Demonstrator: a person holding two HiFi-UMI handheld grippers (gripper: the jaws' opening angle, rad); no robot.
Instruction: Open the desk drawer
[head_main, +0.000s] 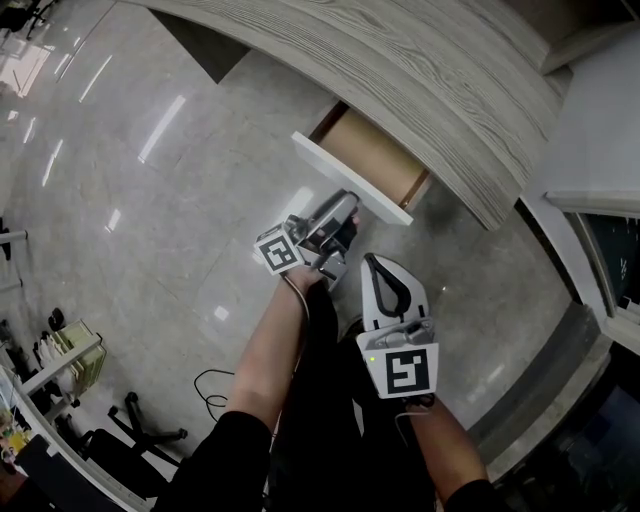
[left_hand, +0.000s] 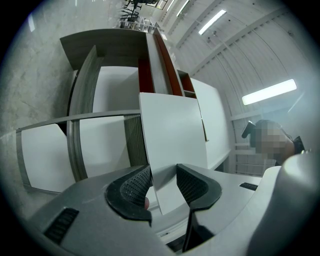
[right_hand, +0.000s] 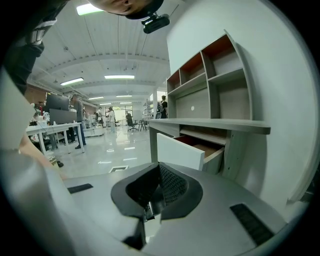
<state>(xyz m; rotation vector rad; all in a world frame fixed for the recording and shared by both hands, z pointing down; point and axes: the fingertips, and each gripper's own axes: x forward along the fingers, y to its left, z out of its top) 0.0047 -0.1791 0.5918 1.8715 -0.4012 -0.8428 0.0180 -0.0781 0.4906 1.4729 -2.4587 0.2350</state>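
Observation:
The desk drawer (head_main: 350, 178) stands pulled out from under the grey wood desk top (head_main: 430, 70), its brown inside (head_main: 375, 158) showing. My left gripper (head_main: 345, 212) is at the drawer's white front, pointing slightly upward. In the left gripper view the white front panel (left_hand: 170, 135) runs down between the black pads (left_hand: 132, 187) and my left gripper (left_hand: 164, 187) is shut on its edge. My right gripper (head_main: 378, 268) hangs back from the drawer, lower and to the right. Its jaws (right_hand: 152, 197) are shut with nothing in them, and the open drawer (right_hand: 180, 152) lies ahead of it.
A shelf unit (right_hand: 215, 70) rises above the desk. A white cabinet (head_main: 600, 130) stands to the right. A chair base (head_main: 140, 430) and a cable (head_main: 210, 380) lie on the shiny floor at lower left. People and tables (right_hand: 75, 125) are far off in the hall.

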